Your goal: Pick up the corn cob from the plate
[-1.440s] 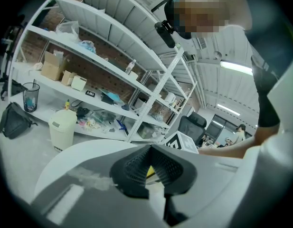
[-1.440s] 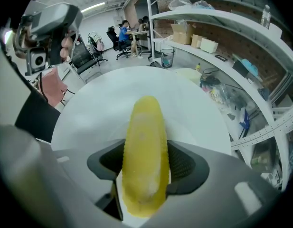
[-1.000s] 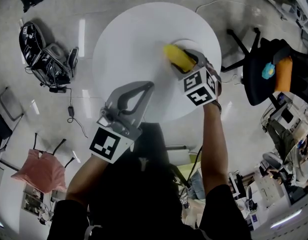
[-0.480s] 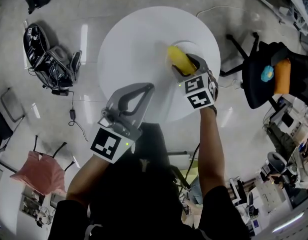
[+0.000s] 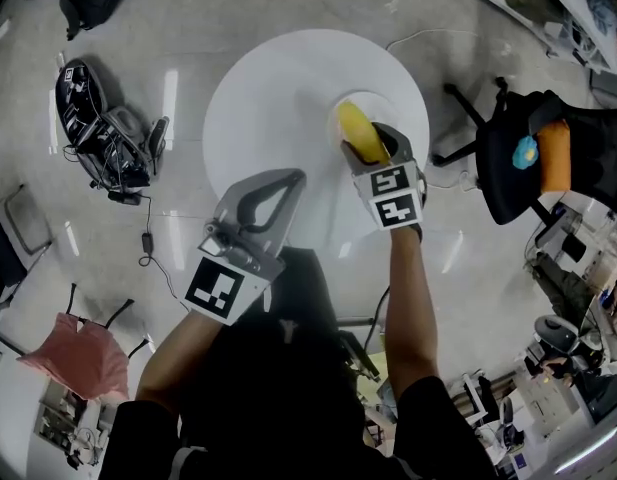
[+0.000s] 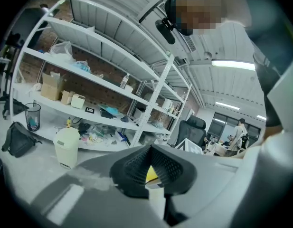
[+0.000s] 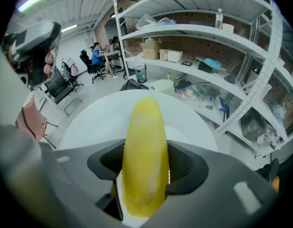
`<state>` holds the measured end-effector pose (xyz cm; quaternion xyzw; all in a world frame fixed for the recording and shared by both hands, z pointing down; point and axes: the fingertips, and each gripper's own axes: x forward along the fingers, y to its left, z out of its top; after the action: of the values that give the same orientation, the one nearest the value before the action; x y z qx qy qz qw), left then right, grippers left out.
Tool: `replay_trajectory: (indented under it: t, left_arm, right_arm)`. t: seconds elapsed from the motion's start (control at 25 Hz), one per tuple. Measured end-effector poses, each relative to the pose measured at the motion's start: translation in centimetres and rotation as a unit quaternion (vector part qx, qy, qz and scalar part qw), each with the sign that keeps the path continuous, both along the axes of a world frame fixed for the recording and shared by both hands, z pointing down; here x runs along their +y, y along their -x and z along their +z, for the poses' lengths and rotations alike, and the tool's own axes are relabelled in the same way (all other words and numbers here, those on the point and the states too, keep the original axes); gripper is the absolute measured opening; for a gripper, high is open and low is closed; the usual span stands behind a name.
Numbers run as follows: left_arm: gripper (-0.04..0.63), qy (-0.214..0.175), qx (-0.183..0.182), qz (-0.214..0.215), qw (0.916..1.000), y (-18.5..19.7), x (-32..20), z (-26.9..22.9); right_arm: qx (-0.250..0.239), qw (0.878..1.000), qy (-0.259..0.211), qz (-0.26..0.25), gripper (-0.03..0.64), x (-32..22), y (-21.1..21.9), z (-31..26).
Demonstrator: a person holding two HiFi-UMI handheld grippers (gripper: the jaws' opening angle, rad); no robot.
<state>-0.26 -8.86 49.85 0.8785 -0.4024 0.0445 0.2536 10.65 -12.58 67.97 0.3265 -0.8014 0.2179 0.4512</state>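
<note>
The yellow corn cob [image 5: 356, 130] is clamped between the pads of my right gripper [image 5: 371, 141], and its tip sticks out past the fingers over the white round table [image 5: 268, 98]. In the right gripper view the corn cob [image 7: 144, 146] stands lengthwise between the jaws of the right gripper [image 7: 145, 164], above the table. The white plate [image 5: 390, 101] lies just beyond the cob. My left gripper [image 5: 292, 176] hovers at the table's near edge, shut, with its tips together and nothing in it. In the left gripper view the left gripper [image 6: 150, 150] shows a sliver of yellow through the gap behind its tips.
A black office chair [image 5: 523, 153] with an orange and blue item stands right of the table. Black gear with cables [image 5: 100, 120] lies on the floor at left, and a pink cloth [image 5: 80, 353] at lower left. White shelving [image 7: 208, 37] and a white bin [image 6: 66, 146] stand behind.
My right gripper has risen with the corn cob and rolled, so its marker cube faces more squarely upward. The left gripper has lifted slightly and stays shut.
</note>
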Motion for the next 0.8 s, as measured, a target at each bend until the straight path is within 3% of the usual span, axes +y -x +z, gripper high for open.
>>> replay_trajectory:
  t: [0.44,0.8]
  left_arm:
    - [0.003,-0.034,0.001,-0.014,0.9993,0.0,1.9,-4.6]
    - [0.003,-0.048,-0.009,-0.015,0.9987,0.0,3.9,-7.8]
  right_arm:
    - [-0.042,0.995,-0.036,0.080,0.261,2.1,-0.9,-5.4]
    - [-0.077,0.984,-0.072,0.140,0.261,4.1,-1.5,-10.0]
